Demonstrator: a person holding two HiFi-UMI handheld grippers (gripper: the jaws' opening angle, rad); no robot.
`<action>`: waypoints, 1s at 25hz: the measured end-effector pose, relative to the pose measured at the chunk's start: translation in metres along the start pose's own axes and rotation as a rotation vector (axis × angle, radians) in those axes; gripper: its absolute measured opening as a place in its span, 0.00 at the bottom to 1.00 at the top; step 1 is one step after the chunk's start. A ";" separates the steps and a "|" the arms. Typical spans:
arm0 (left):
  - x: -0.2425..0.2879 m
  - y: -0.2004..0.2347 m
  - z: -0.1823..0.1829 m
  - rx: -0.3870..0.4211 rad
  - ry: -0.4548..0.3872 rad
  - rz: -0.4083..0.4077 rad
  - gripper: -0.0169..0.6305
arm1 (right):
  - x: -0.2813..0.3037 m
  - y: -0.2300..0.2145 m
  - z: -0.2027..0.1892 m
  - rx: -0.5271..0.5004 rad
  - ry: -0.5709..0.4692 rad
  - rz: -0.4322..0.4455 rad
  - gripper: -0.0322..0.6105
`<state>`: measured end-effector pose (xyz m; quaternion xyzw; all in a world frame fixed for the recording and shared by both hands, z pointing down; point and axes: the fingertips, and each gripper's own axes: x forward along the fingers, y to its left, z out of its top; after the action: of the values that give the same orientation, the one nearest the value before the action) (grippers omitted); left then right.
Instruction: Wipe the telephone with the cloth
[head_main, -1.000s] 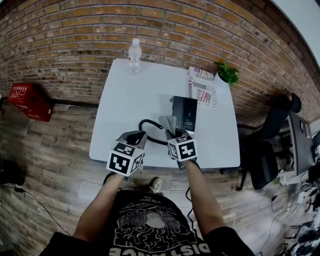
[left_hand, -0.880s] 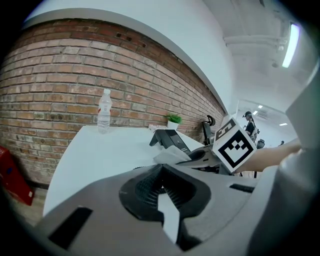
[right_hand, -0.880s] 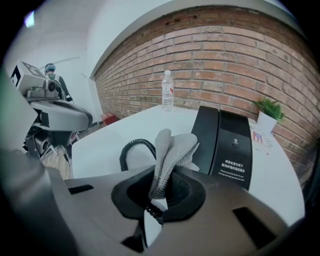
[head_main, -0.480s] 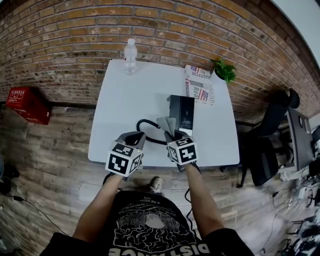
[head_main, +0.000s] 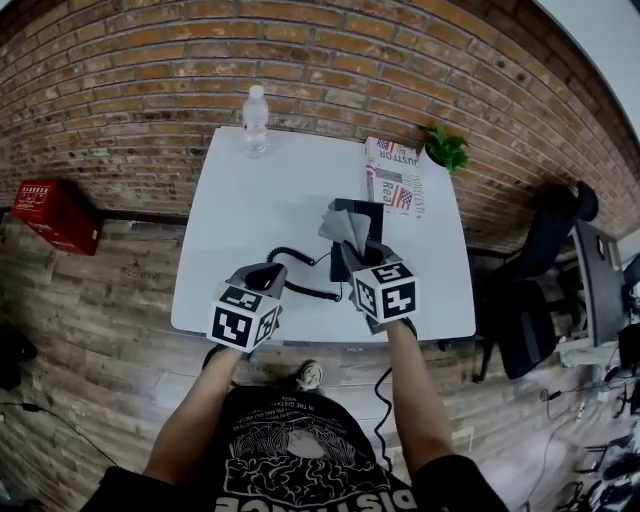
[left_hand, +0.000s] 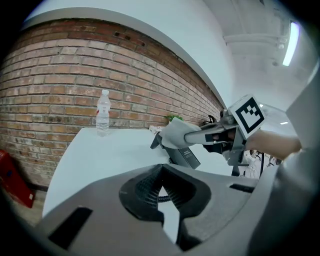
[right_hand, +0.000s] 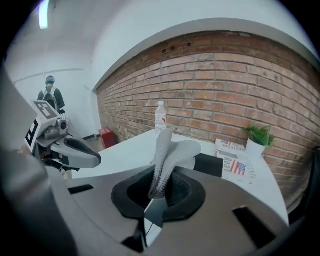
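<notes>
The cloth (right_hand: 168, 149) is grey, soft and limp. It flops over above the pads, so it would weigh next to nothing and needs a firm pinch near its bunched end. The right gripper (right_hand: 158, 194) has exactly that, jaws closed on the fold.

Just beyond, centre right of the head view, lies the black telephone (right_hand: 209, 165). It looks rigid, smooth and probably light enough to skid when rubbed.

Its coiled cord (head_main: 300, 290) trails left towards the left gripper (left_hand: 161, 170), whose jaws meet at the tips. I cannot tell whether they nip the cord.

All this sits on a white table (head_main: 240, 200).
</notes>
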<state>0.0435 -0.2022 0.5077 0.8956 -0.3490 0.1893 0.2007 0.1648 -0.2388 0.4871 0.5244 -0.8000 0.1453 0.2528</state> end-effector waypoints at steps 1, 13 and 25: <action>0.001 0.001 0.003 0.000 -0.006 0.006 0.04 | -0.001 -0.005 0.006 -0.013 -0.007 -0.004 0.07; 0.016 0.011 0.030 -0.022 -0.049 0.089 0.04 | 0.018 -0.077 0.054 -0.133 -0.025 -0.028 0.07; 0.021 0.024 0.034 -0.060 -0.041 0.200 0.04 | 0.071 -0.106 0.029 -0.284 0.137 0.060 0.07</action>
<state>0.0476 -0.2462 0.4944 0.8536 -0.4462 0.1793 0.2005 0.2308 -0.3507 0.4988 0.4482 -0.8085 0.0736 0.3742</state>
